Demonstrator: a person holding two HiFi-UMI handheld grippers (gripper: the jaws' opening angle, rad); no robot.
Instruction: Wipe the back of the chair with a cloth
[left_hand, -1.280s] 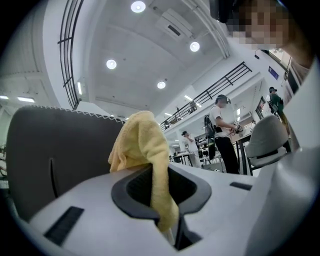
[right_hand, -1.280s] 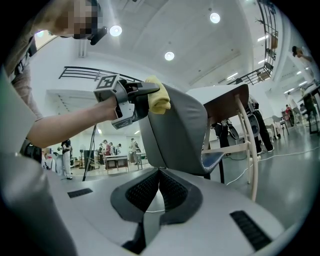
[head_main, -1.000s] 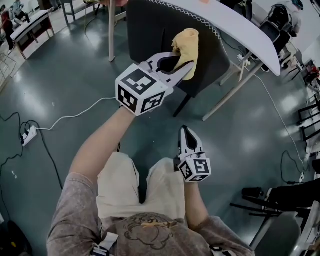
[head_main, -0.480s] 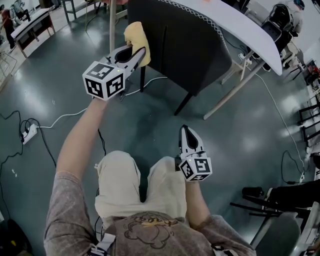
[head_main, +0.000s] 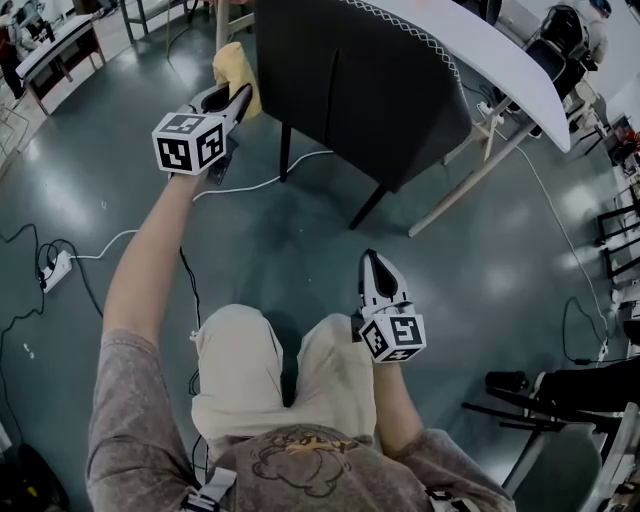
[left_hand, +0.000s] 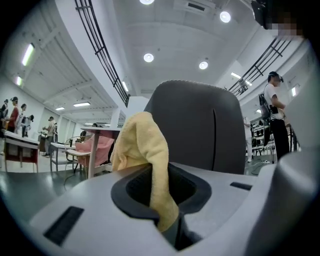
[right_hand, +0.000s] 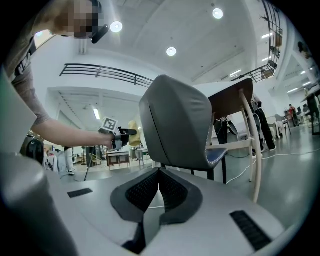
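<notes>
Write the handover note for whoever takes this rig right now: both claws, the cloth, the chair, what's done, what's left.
Left claw: shut on the yellow cloth, held out beside the edge of the chair back on the person's left; whether the cloth touches it cannot be told.
Right claw: shut, empty, low by the person's lap.
The chair stands tucked under the white table.
Done: cloth gripped. How much has been wiped does not show.
Left: likely sweep the cloth across the chair back.

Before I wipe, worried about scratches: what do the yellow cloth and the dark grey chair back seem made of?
The yellow cloth looks like soft terry or microfibre: fuzzy, limp in the left gripper. The dark grey chair back looks matte, smooth: plastic or taut fabric, unclear which.
</notes>
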